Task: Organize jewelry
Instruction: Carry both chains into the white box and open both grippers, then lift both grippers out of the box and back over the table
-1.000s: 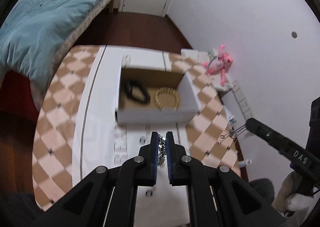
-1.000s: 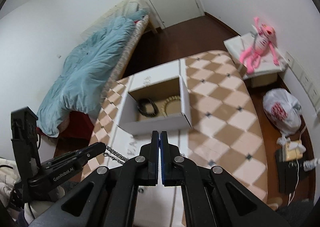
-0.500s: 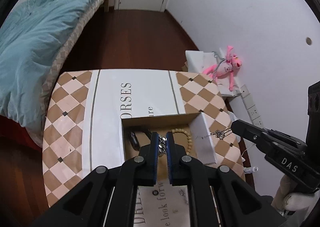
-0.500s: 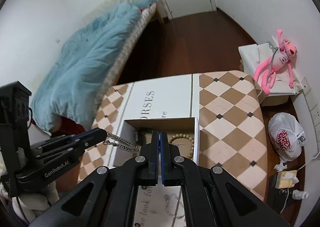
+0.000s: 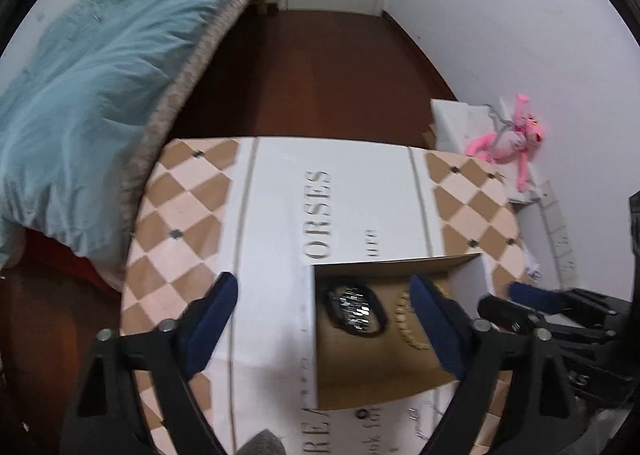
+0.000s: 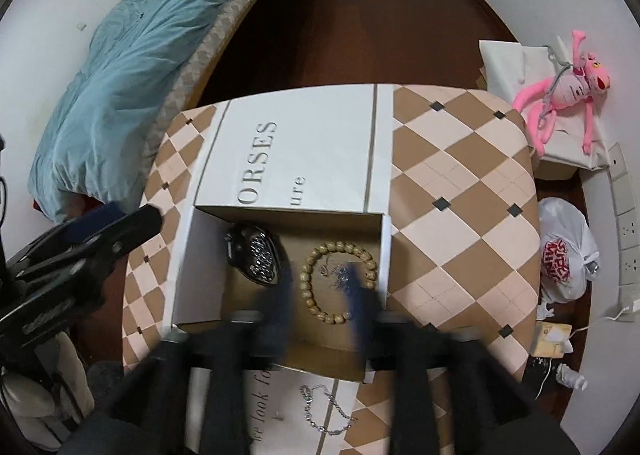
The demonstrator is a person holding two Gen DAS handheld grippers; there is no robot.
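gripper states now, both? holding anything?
Left gripper: open, jaws just opened, nothing between them; silver chain lies in the box.
Right gripper: open, jaws just opened, holding nothing; small silver piece lies inside bead bracelet.

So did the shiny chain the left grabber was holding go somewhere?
Yes. The left gripper has just opened, with nothing between its fingers. The silver chain now lies inside the cardboard box, on the black bracelet beside the wooden bead bracelet.

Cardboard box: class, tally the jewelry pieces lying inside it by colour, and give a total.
Black: 1, the black bracelet
Tan wood: 1, the wooden bead bracelet
Silver: 2, the silver chain on the black bracelet, and the small silver piece inside the bead ring
Total: 4
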